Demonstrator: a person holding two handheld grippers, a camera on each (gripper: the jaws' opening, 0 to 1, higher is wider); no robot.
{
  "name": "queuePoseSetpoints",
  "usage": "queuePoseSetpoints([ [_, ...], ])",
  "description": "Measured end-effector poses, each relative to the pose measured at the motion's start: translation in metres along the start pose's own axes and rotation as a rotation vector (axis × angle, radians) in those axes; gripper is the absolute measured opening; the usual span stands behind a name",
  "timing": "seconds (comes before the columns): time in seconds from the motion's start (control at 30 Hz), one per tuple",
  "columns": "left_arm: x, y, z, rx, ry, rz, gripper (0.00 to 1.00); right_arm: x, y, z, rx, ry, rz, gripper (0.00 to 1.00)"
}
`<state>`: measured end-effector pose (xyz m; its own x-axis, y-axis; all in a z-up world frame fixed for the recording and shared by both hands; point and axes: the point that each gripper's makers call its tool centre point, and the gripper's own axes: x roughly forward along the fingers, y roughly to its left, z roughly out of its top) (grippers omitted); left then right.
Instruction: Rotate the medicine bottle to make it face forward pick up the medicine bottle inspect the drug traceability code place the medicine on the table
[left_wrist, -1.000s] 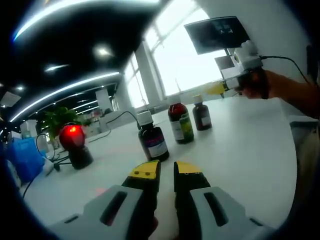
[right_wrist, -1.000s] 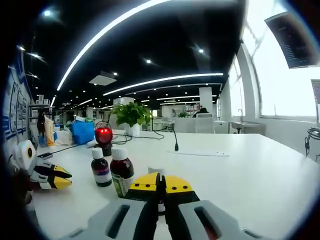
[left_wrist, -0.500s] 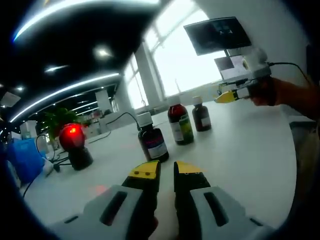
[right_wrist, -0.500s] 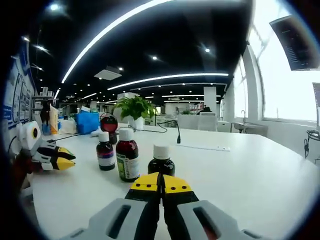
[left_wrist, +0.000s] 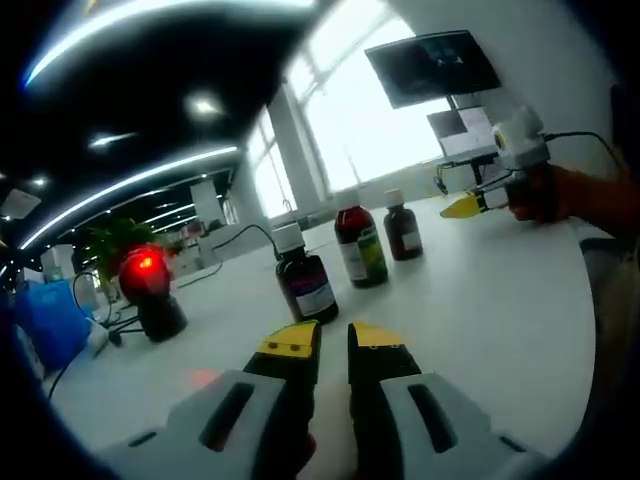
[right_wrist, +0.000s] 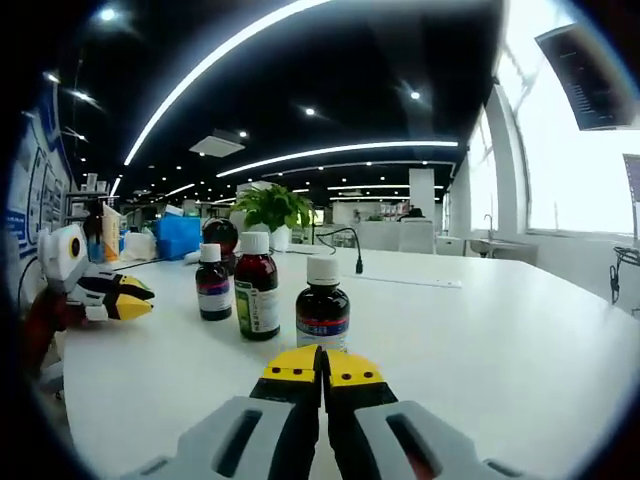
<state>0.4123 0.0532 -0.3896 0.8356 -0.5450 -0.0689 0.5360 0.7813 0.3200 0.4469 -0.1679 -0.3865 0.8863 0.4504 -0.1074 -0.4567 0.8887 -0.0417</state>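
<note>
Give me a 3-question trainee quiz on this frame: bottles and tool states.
1. How many medicine bottles stand on the white table?
2. True or false: the right tool is clamped around a bottle.
3. In the right gripper view, which bottle is nearest the right tool: A) the green-labelled bottle, B) the blue-labelled bottle with the white cap, C) the small bottle farthest left?

Key:
1. Three, all upright, capped.
2. False. Its jaws are shut on nothing, short of the bottles.
3. B.
</note>
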Motion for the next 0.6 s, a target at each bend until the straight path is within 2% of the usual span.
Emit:
queuePoseSetpoints([
  [0.6,0.0007,-0.0001,-0.0016,0.013,0.0,-0.004,0.04,-0.0022,0.0107,-0.0033,-0.031,0.0,0.033,0.0],
])
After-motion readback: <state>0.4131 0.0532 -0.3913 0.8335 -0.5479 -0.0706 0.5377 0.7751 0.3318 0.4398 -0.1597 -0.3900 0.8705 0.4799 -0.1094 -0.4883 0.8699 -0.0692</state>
